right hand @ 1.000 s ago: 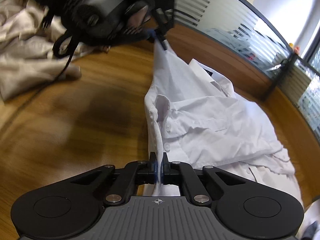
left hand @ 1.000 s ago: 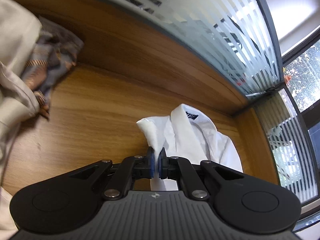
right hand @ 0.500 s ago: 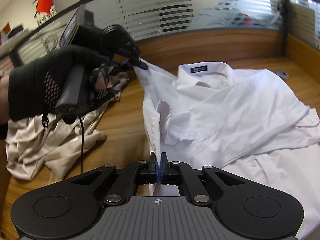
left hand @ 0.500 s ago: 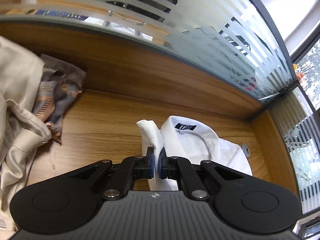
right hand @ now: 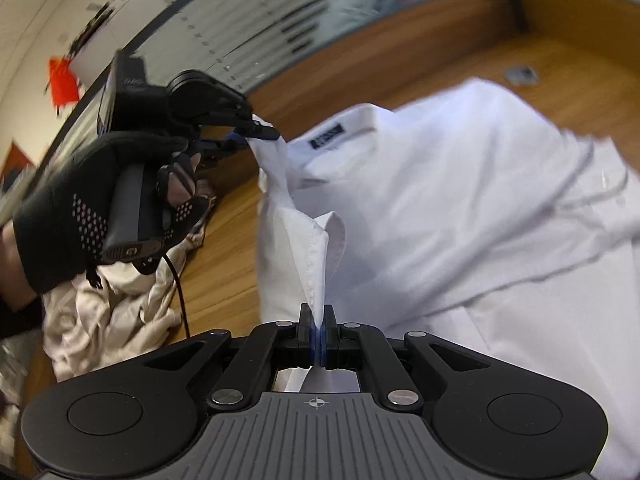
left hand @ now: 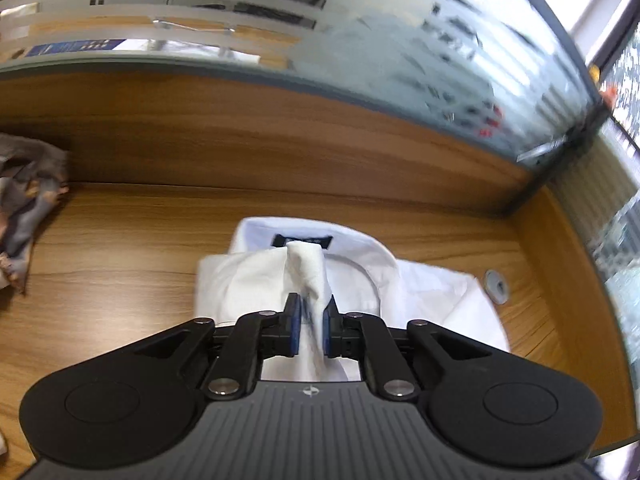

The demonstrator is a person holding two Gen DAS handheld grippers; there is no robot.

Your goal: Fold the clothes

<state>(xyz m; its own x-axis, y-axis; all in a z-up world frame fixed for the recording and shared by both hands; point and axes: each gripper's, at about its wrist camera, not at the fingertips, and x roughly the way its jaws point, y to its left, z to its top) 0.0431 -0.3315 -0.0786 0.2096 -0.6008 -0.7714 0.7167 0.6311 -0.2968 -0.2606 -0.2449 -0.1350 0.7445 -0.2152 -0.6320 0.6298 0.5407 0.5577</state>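
White shirt pinched by right gripper, left gripper fingers just parting, fabric between.

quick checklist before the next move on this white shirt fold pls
1. right gripper clamped on white shirt edge: ok.
2. left gripper grip: not ok, jaws have just been opening, cloth between them with a gap beside one pad.
3. Collar lying flat on the wooden table: ok.
4. Folded edge lined up with the collar: cannot tell, blurred.
5. beige garment apart from the shirt: ok.
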